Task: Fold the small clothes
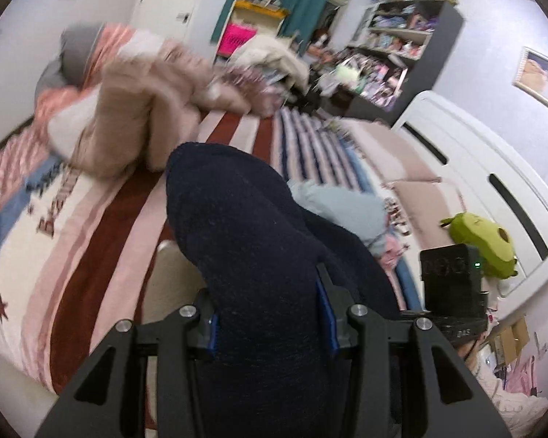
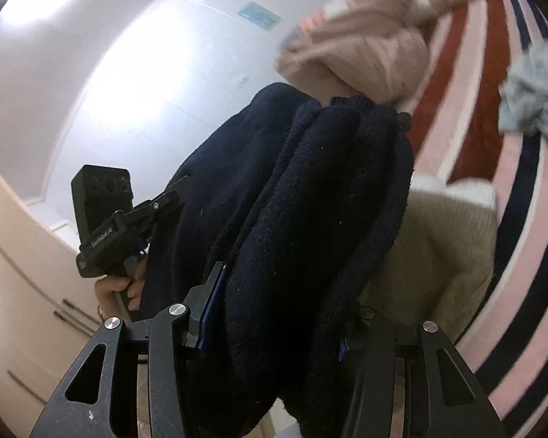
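Note:
A dark navy knitted garment (image 1: 244, 241) is bunched and held in the air between both grippers above a striped bed. My left gripper (image 1: 270, 314) is shut on a thick fold of it; the fabric hides the fingertips. My right gripper (image 2: 274, 310) is shut on another thick, rolled fold of the same garment (image 2: 310, 200). The left gripper with the hand holding it (image 2: 106, 226) shows in the right wrist view, to the left of the garment. A beige garment (image 2: 438, 248) lies on the bed below.
The bed (image 1: 91, 211) has a red, pink and white striped cover. A pink padded jacket (image 1: 139, 102) lies at its far end, a light blue cloth (image 1: 339, 208) to the right. A green plush toy (image 1: 482, 244) sits by a white panel. Shelves (image 1: 394, 47) stand behind.

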A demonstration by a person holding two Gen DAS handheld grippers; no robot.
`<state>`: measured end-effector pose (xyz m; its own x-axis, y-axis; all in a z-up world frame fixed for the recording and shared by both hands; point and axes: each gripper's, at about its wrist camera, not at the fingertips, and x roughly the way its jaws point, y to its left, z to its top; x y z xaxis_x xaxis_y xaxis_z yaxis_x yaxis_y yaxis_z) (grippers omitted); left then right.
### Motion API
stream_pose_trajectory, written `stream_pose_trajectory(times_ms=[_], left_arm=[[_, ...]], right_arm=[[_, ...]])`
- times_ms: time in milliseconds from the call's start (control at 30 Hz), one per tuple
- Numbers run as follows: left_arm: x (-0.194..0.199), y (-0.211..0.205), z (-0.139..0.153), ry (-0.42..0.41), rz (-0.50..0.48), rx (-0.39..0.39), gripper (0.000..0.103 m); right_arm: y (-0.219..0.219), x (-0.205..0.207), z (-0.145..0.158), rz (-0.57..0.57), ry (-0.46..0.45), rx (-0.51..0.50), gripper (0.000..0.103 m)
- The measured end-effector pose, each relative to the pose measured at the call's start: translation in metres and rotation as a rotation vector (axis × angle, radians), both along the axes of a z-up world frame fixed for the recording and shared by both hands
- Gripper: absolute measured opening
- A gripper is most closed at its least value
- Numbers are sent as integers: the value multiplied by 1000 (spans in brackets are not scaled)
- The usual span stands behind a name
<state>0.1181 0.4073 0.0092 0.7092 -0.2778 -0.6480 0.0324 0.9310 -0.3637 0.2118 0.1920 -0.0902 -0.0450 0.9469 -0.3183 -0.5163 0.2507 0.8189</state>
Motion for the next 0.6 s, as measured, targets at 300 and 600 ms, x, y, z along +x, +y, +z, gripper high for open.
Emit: stream_pose_trajectory(times_ms=[300, 600], left_arm=[[27, 31, -88, 82, 19, -112, 44], [15, 18, -64, 75, 77, 43, 65]], right_arm=[[9, 9, -55, -57, 65, -149, 43], [6, 0, -44, -79, -5, -240, 55]])
